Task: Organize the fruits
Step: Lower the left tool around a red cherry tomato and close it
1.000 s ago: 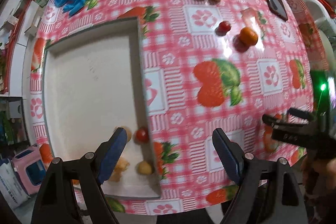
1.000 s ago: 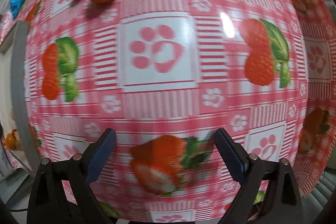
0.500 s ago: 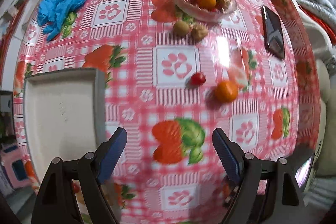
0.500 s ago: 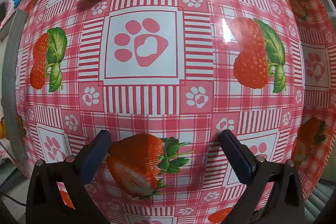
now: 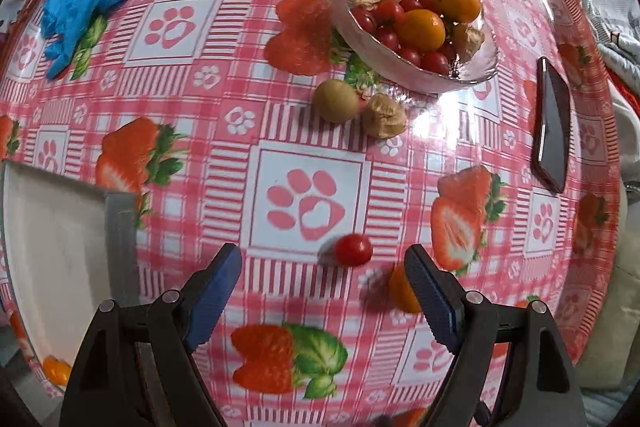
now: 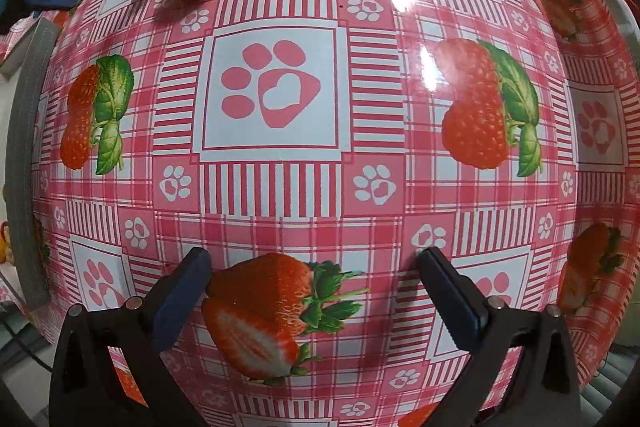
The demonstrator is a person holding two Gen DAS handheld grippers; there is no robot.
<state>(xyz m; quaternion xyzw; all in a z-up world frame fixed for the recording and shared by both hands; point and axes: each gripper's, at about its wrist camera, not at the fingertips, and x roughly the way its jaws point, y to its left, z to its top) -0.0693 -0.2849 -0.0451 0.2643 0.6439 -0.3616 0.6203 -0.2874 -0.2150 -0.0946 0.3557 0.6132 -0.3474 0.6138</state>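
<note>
My left tongs [image 5: 323,277] point straight down at the worktop [image 5: 208,163], released and holding nothing. The tomato [image 5: 353,249] lies between their tips, a little toward the right-hand pad and slightly ahead of them. The orange [image 5: 402,291] sits just beside that right-hand pad, partly hidden behind it. The tomato is round, so there is no long axis to line up with; I judge that I need only drop and close, keeping clear of the orange.

My right tongs [image 6: 314,289] are spread wide over bare cloth, also holding nothing. From them both fruits lie well away, ahead and to the left, so the left hand is much the nearer.

A second ago my left tongs hung over the tray [image 5: 52,243] corner, with both fruits far ahead to the right. Now the tray has slid off to the left and the bowl [image 5: 374,45] looms closer ahead. My right tongs have just been opening wider, with nothing between them.
</note>
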